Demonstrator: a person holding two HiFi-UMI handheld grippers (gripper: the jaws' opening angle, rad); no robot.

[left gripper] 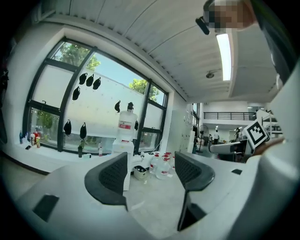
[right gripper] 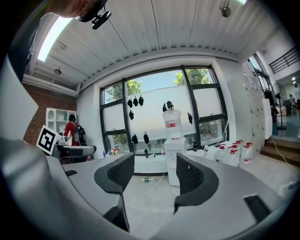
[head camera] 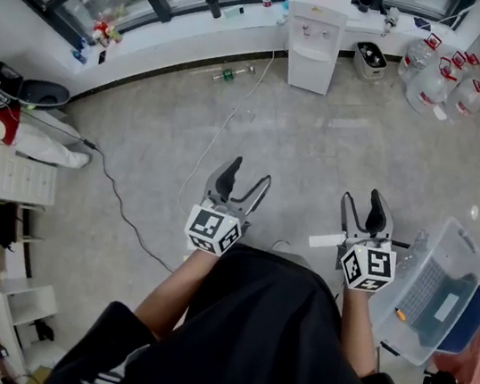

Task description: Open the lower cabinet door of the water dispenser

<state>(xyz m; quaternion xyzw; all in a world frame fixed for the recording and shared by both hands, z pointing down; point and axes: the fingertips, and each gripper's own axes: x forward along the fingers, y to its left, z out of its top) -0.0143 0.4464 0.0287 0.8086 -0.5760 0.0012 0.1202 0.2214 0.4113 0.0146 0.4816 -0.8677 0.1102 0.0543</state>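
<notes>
Grey floor lies between you and the water dispenser (head camera: pixel 315 36), which stands well ahead by the windows with its lower cabinet door (head camera: pixel 311 73) facing you. Your left gripper (head camera: pixel 250 175) and right gripper (head camera: pixel 362 199) both gape wide, with nothing between the jaws. Only the head view shows the clear bin (head camera: pixel 463 240) at your right, with something blue inside.

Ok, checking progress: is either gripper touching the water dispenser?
No, the left gripper and right gripper hover over the floor, far from the water dispenser.
</notes>
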